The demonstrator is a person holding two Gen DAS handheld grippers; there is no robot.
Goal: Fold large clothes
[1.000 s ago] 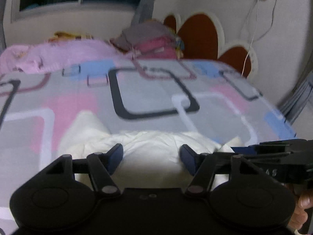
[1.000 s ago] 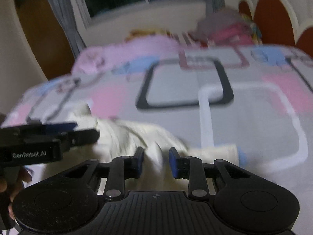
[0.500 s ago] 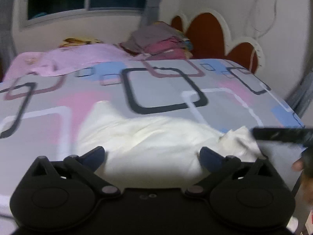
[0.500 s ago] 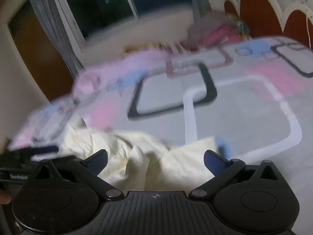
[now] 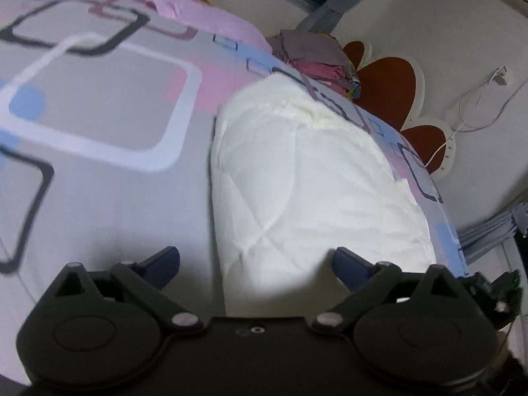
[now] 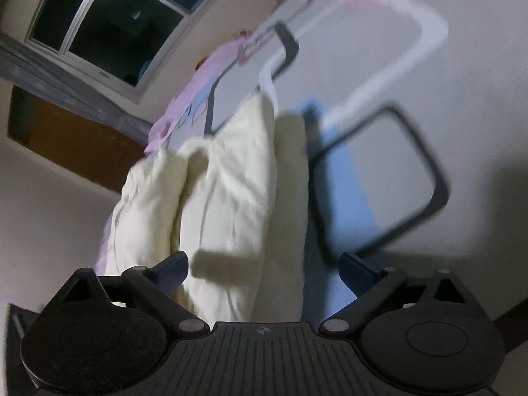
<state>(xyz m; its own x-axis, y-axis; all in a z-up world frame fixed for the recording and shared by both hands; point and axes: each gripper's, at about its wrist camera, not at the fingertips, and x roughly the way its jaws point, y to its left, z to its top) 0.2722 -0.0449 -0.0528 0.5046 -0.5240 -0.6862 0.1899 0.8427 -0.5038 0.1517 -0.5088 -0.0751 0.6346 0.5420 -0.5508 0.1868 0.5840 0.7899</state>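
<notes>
Between folds — cream garment (image 5: pixel 313 181) lying mid-frame on the patterned bed (image 5: pixel 99 105), both tongs, left gripper (image 5: pixel 255 264) and right gripper (image 6: pixel 264 267), wide but easing closed on nothing (cloth untouched) — next likely regripping the near edge.

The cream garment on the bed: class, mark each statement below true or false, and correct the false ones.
1. The cream garment lies on a bedspread patterned with rounded squares. True.
2. The left claw is clamped shut on the garment. False: its jaws stand wide apart, closing slightly, and the pads do not press on the cloth.
3. A stack of folded clothes sits near the headboard. True.
4. The right claw holds a pink towel. False: it holds nothing; its jaws are wide, with the cream garment's near end between them.
5. The window shows bright daylight. False: it is dark.
</notes>
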